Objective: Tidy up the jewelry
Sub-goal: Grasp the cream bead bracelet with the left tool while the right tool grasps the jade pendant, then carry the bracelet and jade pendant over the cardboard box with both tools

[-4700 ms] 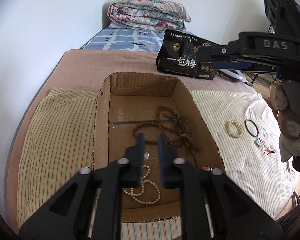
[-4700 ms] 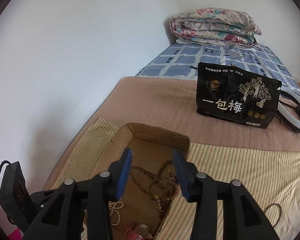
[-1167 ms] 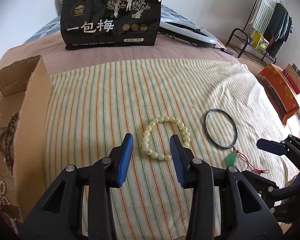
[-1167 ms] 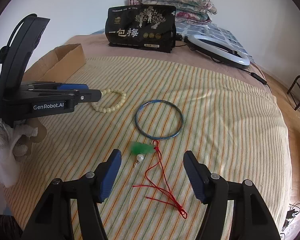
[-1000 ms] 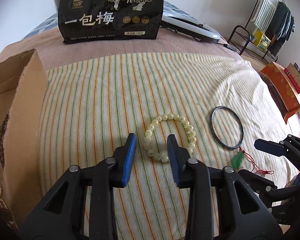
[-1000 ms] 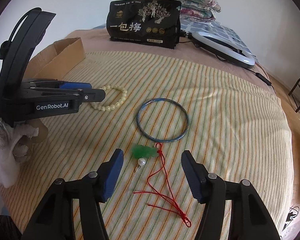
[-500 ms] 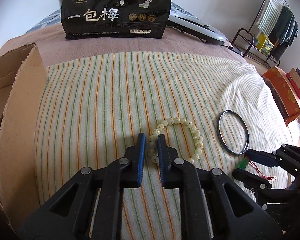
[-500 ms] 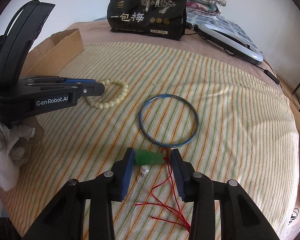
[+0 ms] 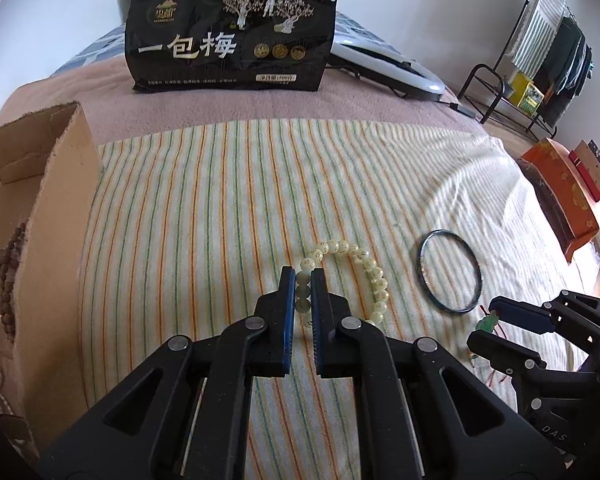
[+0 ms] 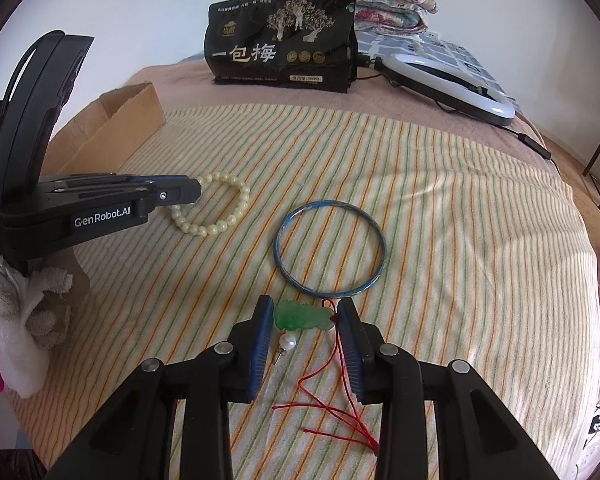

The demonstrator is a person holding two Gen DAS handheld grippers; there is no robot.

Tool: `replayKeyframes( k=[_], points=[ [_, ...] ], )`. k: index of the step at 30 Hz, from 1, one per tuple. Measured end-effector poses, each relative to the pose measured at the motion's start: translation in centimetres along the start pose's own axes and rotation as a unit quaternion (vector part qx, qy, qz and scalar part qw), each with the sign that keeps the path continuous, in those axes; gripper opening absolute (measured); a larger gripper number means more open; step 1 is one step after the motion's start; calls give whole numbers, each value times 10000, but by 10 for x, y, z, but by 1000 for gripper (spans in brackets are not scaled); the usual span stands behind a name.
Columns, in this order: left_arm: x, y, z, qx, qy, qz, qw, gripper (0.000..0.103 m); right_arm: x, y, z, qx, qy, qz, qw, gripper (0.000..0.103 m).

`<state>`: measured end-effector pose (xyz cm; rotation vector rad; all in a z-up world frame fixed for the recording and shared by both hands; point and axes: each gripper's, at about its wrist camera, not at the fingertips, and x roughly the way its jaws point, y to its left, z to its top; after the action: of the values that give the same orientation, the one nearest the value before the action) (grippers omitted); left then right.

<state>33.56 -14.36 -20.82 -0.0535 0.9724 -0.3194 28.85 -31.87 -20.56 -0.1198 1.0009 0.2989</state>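
A pale bead bracelet (image 9: 366, 264) lies on the striped cloth. My left gripper (image 9: 303, 280) is shut on its near left beads; it also shows in the right wrist view (image 10: 198, 192), with the bracelet (image 10: 228, 220) beside it. A green jade pendant (image 10: 302, 316) on a red cord (image 10: 332, 404), with a small pearl (image 10: 288, 342), lies between the fingers of my right gripper (image 10: 305, 314), which touch both its ends. A dark blue bangle (image 10: 330, 248) lies just beyond it and shows in the left wrist view (image 9: 450, 276).
A cardboard box (image 9: 66, 216) stands at the left with brown beads (image 9: 4, 264) inside. A black snack bag (image 9: 232, 28) and a white ring light (image 10: 448, 84) lie at the back. An orange box (image 9: 564, 196) and a clothes rack (image 9: 540, 52) stand at the right.
Both grippers moved from the box to the cloth. My left gripper closed on the bead bracelet. My right gripper narrowed around the green pendant.
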Motion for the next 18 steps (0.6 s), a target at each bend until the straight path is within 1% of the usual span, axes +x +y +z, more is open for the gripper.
replayKeyframes(
  k=[8, 12, 18],
  points=[
    [-30, -5, 5, 4, -234, -183, 9996, 5, -26, -5, 3, 137, -252, -4, 9996, 33],
    [-49, -9, 4, 41, -368, -230, 9990, 5, -43, -6, 4, 190, -376, 9, 9991, 33],
    [-79, -9, 4, 105, -568, -245, 9980, 5, -67, -1, 6, 174, -536, -83, 9984, 33]
  ],
)
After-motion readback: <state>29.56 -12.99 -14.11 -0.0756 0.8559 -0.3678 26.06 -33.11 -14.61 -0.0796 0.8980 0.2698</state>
